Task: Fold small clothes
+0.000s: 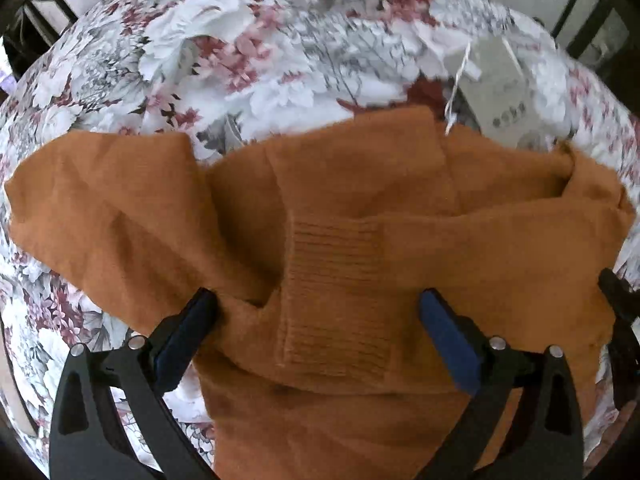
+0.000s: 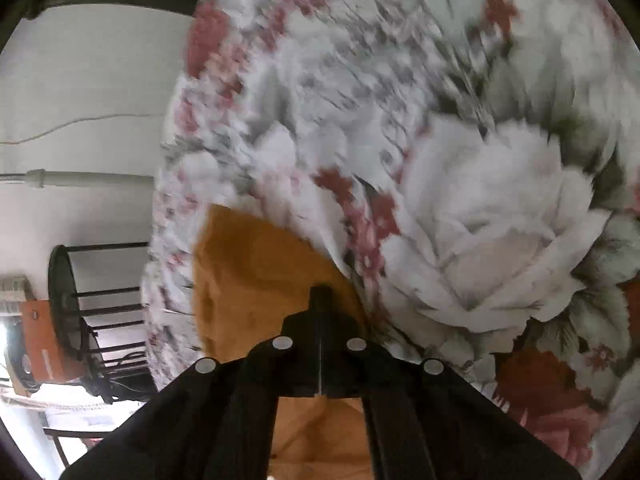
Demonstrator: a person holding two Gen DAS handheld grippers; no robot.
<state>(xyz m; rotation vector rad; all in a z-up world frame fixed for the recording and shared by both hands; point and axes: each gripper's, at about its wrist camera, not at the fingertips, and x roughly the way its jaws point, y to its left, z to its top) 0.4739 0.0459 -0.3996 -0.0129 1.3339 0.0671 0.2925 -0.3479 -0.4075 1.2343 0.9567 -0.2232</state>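
A rust-orange knit sweater [image 1: 344,208] lies partly folded on a floral bedspread [image 1: 224,52], one sleeve laid across its body with the ribbed cuff [image 1: 336,296] toward me. My left gripper [image 1: 316,300] points down over that cuff, open, with one blue-padded finger on each side of it. A white paper tag [image 1: 496,84] on a string lies beyond the sweater's far edge. In the right wrist view my right gripper [image 2: 320,294] is shut, its tips over the edge of the sweater [image 2: 248,272]. I cannot see whether cloth is pinched between them. It also shows as a dark shape [image 1: 618,304] at the sweater's right side.
The bedspread [image 2: 460,184] covers the whole working surface. Black metal bed rails [image 1: 592,12] stand behind it, and a black wire rack [image 2: 96,312] with an orange box stands off the bed's side by a white wall.
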